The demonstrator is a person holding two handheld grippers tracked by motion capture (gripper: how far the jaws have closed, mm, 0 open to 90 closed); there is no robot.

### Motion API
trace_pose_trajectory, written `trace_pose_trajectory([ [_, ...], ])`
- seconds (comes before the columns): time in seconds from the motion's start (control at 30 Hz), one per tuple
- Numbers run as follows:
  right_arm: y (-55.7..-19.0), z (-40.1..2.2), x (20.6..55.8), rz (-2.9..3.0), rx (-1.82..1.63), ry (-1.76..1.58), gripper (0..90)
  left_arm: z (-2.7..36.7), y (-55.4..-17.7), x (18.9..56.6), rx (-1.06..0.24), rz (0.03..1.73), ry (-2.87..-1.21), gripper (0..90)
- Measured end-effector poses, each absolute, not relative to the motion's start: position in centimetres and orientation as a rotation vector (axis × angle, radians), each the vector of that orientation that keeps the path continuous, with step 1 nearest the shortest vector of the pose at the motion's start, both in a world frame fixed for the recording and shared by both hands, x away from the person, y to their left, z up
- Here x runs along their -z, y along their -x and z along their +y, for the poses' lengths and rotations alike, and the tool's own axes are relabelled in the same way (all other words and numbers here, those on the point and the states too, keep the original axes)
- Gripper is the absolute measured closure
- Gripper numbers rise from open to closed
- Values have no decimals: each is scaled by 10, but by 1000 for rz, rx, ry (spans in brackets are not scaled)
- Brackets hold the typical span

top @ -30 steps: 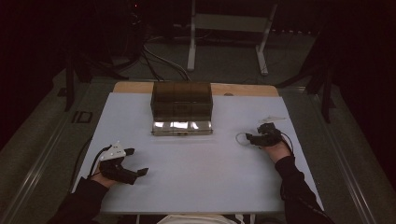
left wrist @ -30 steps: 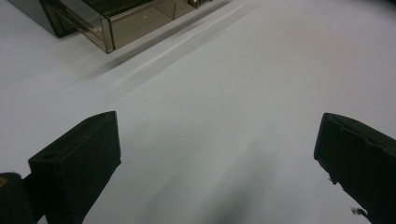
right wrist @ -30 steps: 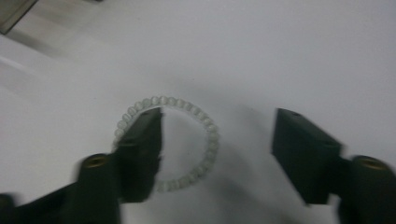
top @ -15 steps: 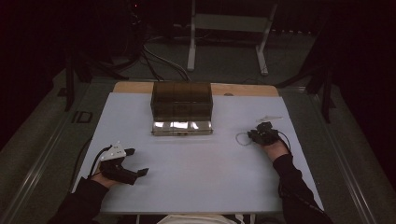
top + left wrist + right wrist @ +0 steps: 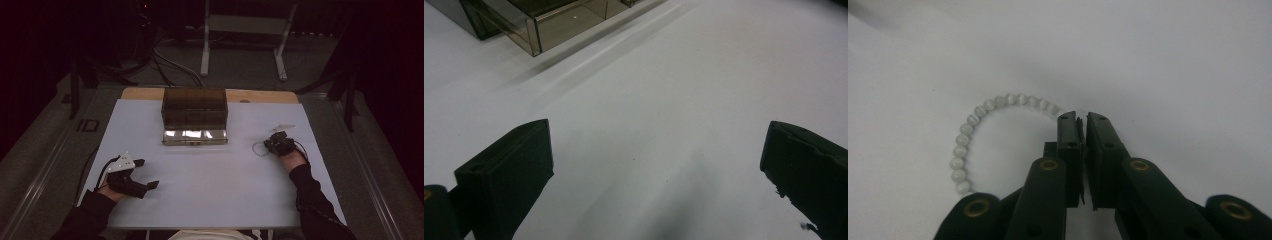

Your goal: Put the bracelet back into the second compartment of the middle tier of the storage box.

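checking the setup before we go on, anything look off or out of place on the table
Nothing stands out. The smoky box sits square at the table's far edge, the white bead bracelet lies in a tidy loop where the right gripper has closed on it, and the left gripper rests open.

At the counter's point(image 5: 210, 200) right edge, the right gripper point(image 5: 1082, 120) has just been closing: its jaws, apart a second ago, now stand pressed together over the white bead bracelet point(image 5: 968, 145). The string of beads runs in under the jaw tips; whether it is pinched between them cannot be told.
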State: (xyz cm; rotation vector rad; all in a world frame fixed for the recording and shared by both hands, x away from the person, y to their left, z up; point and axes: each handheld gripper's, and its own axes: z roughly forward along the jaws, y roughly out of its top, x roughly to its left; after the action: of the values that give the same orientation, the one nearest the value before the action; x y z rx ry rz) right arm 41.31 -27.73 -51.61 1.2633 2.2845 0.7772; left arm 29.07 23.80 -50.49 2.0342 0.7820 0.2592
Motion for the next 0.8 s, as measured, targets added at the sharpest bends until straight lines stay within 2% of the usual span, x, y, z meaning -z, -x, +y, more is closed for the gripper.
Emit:
trace_pose_trajectory([
  [0.8, -409, -290, 491, 2245, -902, -1337, 867, 237, -291, 505, -257, 781, -2040, 20],
])
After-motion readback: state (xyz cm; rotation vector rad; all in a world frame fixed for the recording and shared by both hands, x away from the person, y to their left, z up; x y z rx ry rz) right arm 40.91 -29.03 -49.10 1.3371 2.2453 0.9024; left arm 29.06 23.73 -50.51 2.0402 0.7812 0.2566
